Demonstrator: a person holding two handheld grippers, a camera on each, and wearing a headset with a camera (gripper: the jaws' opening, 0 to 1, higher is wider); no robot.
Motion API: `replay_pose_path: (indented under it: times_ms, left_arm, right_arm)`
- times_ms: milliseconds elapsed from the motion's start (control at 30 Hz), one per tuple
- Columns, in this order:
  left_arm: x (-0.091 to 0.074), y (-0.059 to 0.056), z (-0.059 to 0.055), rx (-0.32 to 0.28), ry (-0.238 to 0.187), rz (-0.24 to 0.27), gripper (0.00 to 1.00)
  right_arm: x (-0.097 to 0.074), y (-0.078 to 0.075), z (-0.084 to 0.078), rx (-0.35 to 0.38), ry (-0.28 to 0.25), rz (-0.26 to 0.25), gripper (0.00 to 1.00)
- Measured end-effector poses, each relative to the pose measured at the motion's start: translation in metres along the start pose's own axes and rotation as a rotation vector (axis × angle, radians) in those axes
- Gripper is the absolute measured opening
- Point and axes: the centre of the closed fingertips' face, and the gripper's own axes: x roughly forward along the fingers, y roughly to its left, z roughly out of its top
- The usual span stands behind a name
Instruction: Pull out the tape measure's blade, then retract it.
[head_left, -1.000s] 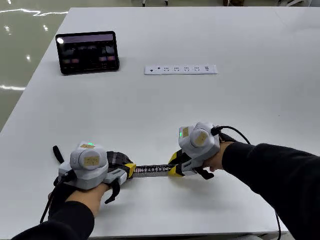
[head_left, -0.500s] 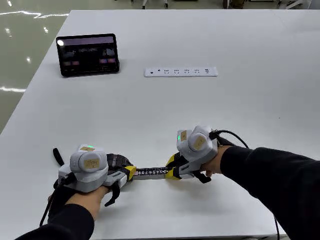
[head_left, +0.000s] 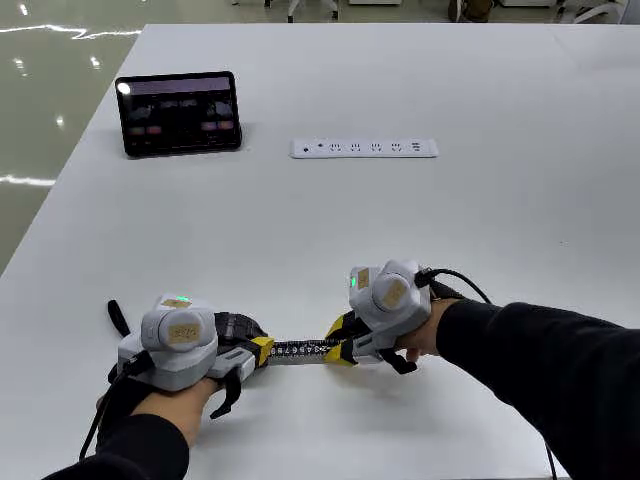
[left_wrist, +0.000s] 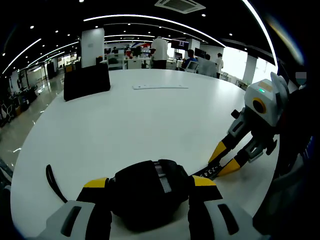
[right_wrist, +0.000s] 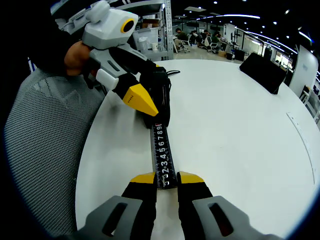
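The black tape measure case (left_wrist: 150, 192) lies on the white table between the jaws of my left gripper (left_wrist: 150, 182), which is shut on it. In the head view the case (head_left: 236, 327) sits at the front left, with the left gripper (head_left: 255, 347) around it. A short length of blade (head_left: 298, 349) runs right from the case to my right gripper (head_left: 335, 342). In the right gripper view the numbered blade (right_wrist: 161, 155) leads from the case (right_wrist: 156, 97) down to the right gripper (right_wrist: 166, 181), whose yellow tips are shut on the blade's end.
A dark tablet (head_left: 178, 111) stands at the back left of the table (head_left: 450, 230). A white power strip (head_left: 364, 148) lies flat behind the grippers. The case's black wrist strap (head_left: 118, 317) trails to the left. A cable (head_left: 462, 283) runs from the right gripper.
The right gripper has moved left toward the case, and the exposed length of blade has grown shorter. The left gripper still holds the case in place.
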Motion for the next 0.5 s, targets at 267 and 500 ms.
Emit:
replay_pose_path:
  times_ms: [267,500]
  left_arm:
    - [0.0004,0.0000,0.0003,0.001,0.000,0.000,0.58]
    - [0.0007,-0.0003,0.0002,-0.002,0.000,-0.002,0.58]
  right_arm:
    - [0.0032,0.0002,0.0035,0.002,-0.006,0.001,0.11]
    - [0.0059,0.0004,0.0071,0.009,-0.014,0.003,0.11]
